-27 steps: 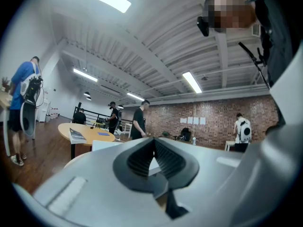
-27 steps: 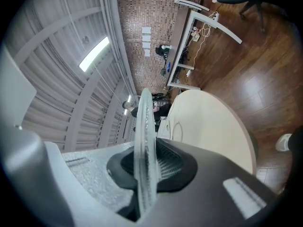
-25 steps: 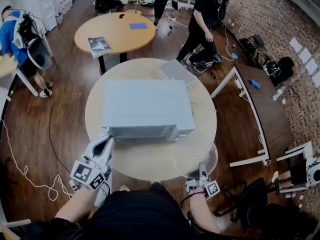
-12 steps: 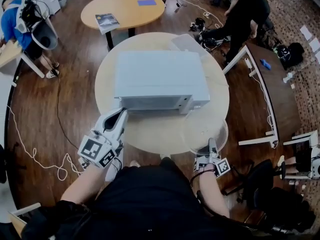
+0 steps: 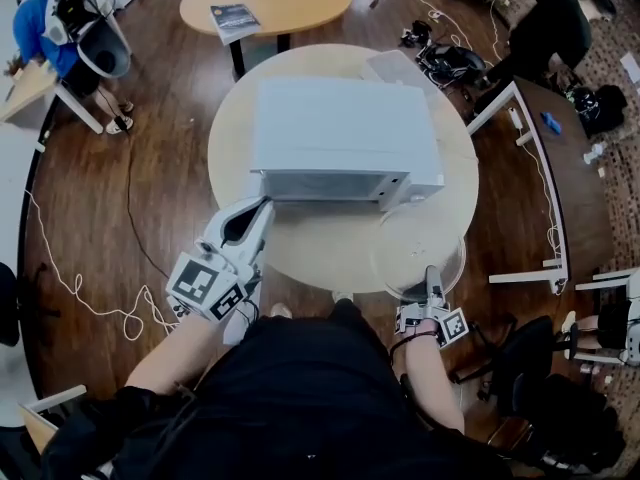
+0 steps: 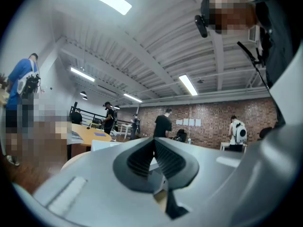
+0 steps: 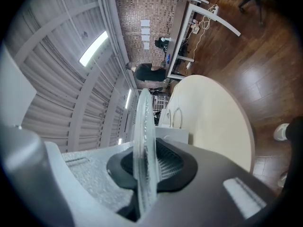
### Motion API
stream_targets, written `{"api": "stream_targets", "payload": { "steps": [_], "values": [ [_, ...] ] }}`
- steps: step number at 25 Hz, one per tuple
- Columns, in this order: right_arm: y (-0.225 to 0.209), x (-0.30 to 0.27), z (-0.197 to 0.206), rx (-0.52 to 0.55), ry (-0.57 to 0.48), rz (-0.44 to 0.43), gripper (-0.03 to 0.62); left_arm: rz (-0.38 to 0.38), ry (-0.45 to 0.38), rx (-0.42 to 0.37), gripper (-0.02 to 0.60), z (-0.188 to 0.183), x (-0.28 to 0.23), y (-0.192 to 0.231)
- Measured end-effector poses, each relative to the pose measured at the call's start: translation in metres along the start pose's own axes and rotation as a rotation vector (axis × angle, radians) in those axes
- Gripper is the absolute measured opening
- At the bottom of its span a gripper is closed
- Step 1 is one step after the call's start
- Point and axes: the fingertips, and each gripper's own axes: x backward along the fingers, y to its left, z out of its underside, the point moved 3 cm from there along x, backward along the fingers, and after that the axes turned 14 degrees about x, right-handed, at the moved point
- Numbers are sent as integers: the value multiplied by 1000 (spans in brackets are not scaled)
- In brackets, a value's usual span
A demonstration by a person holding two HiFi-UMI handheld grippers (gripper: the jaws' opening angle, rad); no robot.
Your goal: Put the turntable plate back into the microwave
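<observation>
At the table's (image 5: 330,258) right edge the right gripper (image 5: 432,280) pinched the glass plate's (image 7: 143,131) rim, with the microwave (image 5: 345,133) front ahead-left, nearest the left gripper's (image 5: 258,211) empty, pressed-together jaws.

Clad in a black short-sleeved top (image 5: 290,398), with pale grey left gripper (image 5: 262,204) and right gripper (image 5: 431,272), each bearing black ribbed pads (image 6: 135,157) and a black-and-white marker cube (image 5: 205,286).

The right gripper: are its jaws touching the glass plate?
Touching. The right gripper view shows the right gripper shut on the rim of the glass plate, with a dark pad pressed on each face.
</observation>
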Motion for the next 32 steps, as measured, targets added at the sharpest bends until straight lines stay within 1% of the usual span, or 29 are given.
{"api": "stream_targets", "payload": {
  "steps": [5, 15, 20, 29, 32],
  "values": [
    [3, -2, 11, -11, 22, -12, 26, 4, 1, -3, 3, -1, 2, -1],
    [6, -4, 33, -18, 79, -22, 26, -14, 10, -3, 3, 0, 4, 2],
    [15, -7, 49, -27, 113, -50, 26, -18, 8, 6, 3, -1, 6, 3],
    [24, -17, 72, -16, 204, -95, 26, -31, 6, 14, 3, 0, 6, 6],
    [28, -15, 84, -38, 236, -103, 26, -49, 14, 18, 3, -3, 12, 7]
  ]
}}
